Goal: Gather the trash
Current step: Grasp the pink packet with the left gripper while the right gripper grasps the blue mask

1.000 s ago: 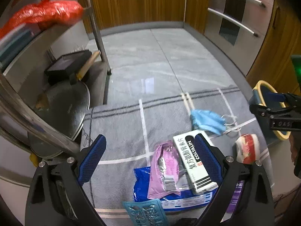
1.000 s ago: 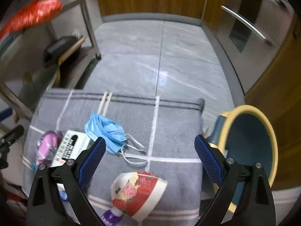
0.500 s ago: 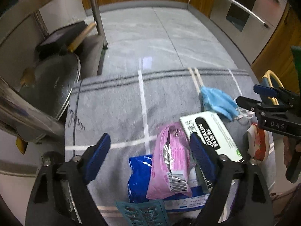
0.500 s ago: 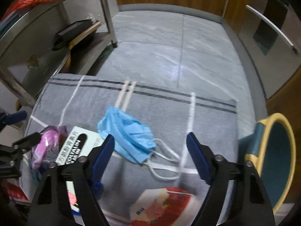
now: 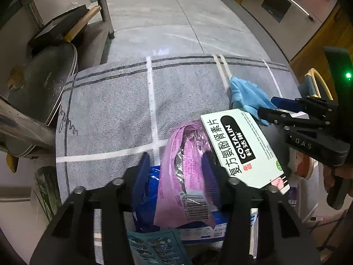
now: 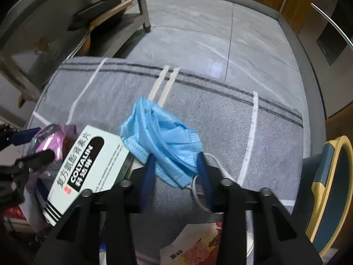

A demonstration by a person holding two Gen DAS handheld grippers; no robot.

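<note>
The left gripper point(image 5: 176, 167) has its two blue-padded fingers set on either side of a pink foil wrapper point(image 5: 184, 172), spread and not yet pinching it; the wrapper lies on a blue plastic packet point(image 5: 145, 190) that pokes out at the claw's 7 o'clock. At 2 o'clock from this claw a white COLTALIN medicine box point(image 5: 240, 145) rests tilted over the wrapper's edge, and a teal blister sheet point(image 5: 154, 247) lies at 6 o'clock. The right gripper point(image 6: 176, 172) likewise has its fingers parted, straddling the near end of a crumpled blue face mask point(image 6: 161, 134), whose white ear loop point(image 6: 198, 194) trails by the right-hand finger; the pads sit close to the fabric, but whether they touch it I cannot tell. At 9 o'clock from this claw is the medicine box, at 6 o'clock a floral paper cup point(image 6: 198, 243) on its side. All of it lies on a grey striped mat point(image 6: 220, 121) over a tiled floor point(image 6: 198, 33). A teal bin with a yellow rim point(image 6: 331, 187) stands off the mat at 3 o'clock, and a steel rack point(image 5: 103, 6) with a round pot lid point(image 5: 42, 84) stands at 10 o'clock.
</note>
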